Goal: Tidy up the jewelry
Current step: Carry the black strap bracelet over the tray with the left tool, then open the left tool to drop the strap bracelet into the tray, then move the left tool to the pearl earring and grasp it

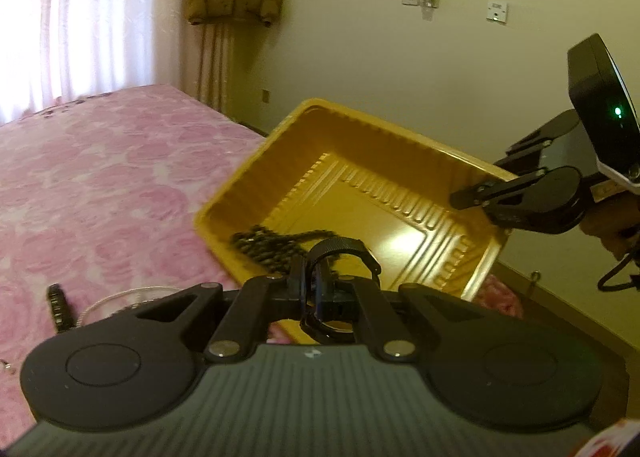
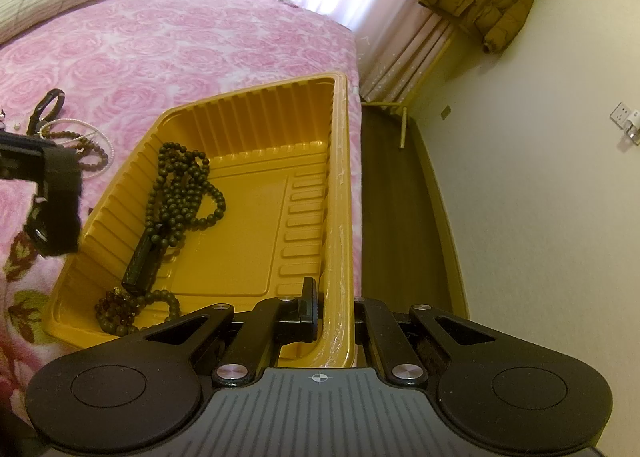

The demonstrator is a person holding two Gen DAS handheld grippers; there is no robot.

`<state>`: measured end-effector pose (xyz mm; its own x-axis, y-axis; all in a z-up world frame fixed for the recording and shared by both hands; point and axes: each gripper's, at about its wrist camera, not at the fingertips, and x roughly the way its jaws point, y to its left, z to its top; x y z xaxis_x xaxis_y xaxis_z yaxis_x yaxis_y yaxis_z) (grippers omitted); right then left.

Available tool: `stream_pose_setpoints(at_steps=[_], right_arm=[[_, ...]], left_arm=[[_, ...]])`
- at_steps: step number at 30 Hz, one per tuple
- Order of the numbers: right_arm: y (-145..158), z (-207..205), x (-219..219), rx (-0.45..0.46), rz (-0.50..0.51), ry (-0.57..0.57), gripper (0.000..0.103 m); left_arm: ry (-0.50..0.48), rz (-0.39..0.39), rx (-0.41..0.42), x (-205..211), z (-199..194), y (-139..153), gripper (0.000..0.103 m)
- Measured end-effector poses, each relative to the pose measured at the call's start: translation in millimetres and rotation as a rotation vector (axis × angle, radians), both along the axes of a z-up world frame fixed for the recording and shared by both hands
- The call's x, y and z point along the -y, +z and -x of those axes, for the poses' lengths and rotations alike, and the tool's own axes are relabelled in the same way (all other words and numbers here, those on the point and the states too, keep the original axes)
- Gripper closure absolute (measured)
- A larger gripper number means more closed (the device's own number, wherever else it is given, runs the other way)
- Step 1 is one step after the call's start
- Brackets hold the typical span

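Yellow plastic tray (image 2: 256, 225) sits at the bed's (image 2: 200, 41) edge, steadied by the right hand-held gripper (image 2: 320, 309) clenched on its rim. The left hand-held gripper (image 1: 320, 289) grips a black bracelet (image 1: 340, 253) over the tray, probably to join the bead necklace (image 2: 180, 193) inside.

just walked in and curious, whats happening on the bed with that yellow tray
A person is sorting jewelry with a gripper in each hand. The right gripper is clamped on the rim of the yellow tray, which already holds a dark bead necklace. The left gripper holds a black watch near the tray. More bead strands lie on the pink blanket.
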<state>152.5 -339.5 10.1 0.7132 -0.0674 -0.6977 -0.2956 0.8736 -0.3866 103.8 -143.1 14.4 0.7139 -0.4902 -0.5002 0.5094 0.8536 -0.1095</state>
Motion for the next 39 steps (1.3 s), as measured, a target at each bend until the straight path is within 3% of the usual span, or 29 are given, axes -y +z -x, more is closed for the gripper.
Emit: stream_pose_setpoints(at_steps=[23, 28, 33, 39], right_arm=[[0.8, 0.5, -1.1, -0.003, -0.003, -0.002, 0.099], [-0.3, 0.1, -1.5, -0.006, 0.000, 0.000, 0.099], [-1.6, -0.3, -0.2, -0.004, -0.003, 0.001, 0.099], [-2.1, 0.0, 0.7, -0.003, -0.002, 0.002, 0.099]], left_arm=[[-0.084, 0.007, -0.048, 37.3, -16.3, -17.8, 0.098], [-0.101, 0.025, -0.051, 38.9, -14.3, -19.1, 0.085], [-0.038, 0.028, -0.034, 14.3, -9.2, -15.7, 0.084], [0.116, 0.027, -0.046, -42.8, -3.1, -20.6, 0.082]])
